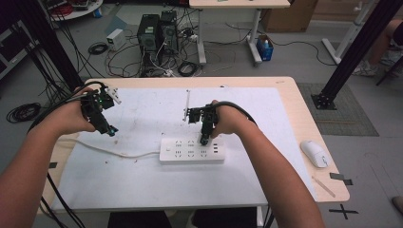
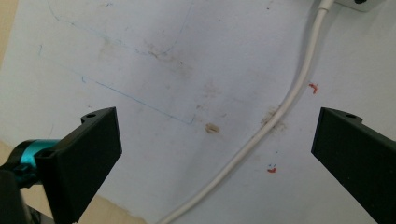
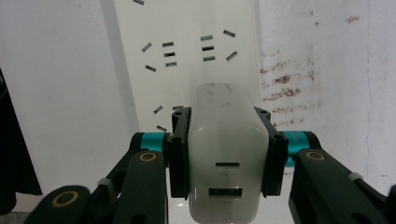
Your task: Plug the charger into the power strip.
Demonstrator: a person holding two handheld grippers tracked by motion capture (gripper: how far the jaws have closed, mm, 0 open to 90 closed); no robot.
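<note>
A white power strip (image 1: 190,149) lies across the middle of the white mat (image 1: 142,180), and its white cable (image 1: 114,152) runs off to the left. My right gripper (image 1: 204,138) points down at the strip's right part and is shut on a white charger block (image 3: 226,149). The block's far end hangs over the strip's sockets (image 3: 187,51); whether it touches them I cannot tell. At the mat's left side my left gripper (image 1: 110,130) stands open above the mat. Between its wide jaws (image 2: 215,140) I see only the cable (image 2: 299,88) and a corner of the strip (image 2: 359,3).
A white computer mouse (image 1: 314,153) rests near the table's right edge, with a thin pale stick (image 1: 323,186) just in front of it. Beyond the far edge, computer towers (image 1: 157,31) and loose cables sit on the floor. Black frame posts stand at both sides.
</note>
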